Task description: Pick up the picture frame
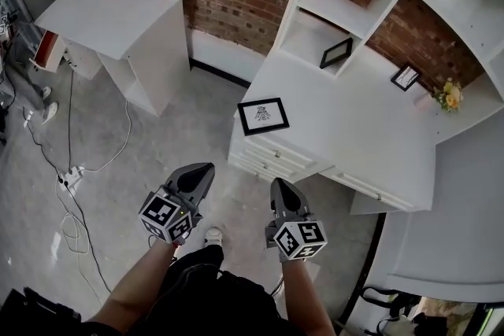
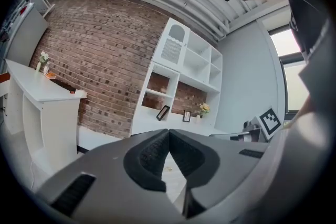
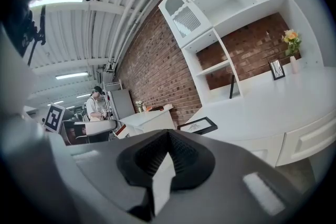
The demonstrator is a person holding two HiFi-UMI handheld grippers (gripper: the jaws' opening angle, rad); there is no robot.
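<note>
A black picture frame point(image 1: 263, 116) with a white print lies flat on the near left corner of the white desk point(image 1: 370, 134); in the right gripper view this flat frame point(image 3: 197, 125) shows just beyond the jaws. My left gripper point(image 1: 205, 169) and right gripper point(image 1: 279, 185) hover over the floor in front of the desk, short of the frame, both pointing toward it. Both grippers are shut with nothing between the fingers: the left gripper point(image 2: 168, 131) and the right gripper point(image 3: 168, 132) each show their tips meeting.
A second black frame point(image 1: 336, 53) leans in a shelf bay, with a small frame point(image 1: 406, 77) and yellow flowers point(image 1: 450, 96) further right. A white counter point(image 1: 118, 12) stands at back left by the brick wall. Cables point(image 1: 71, 177) trail on the floor. A person point(image 3: 94, 103) stands far off.
</note>
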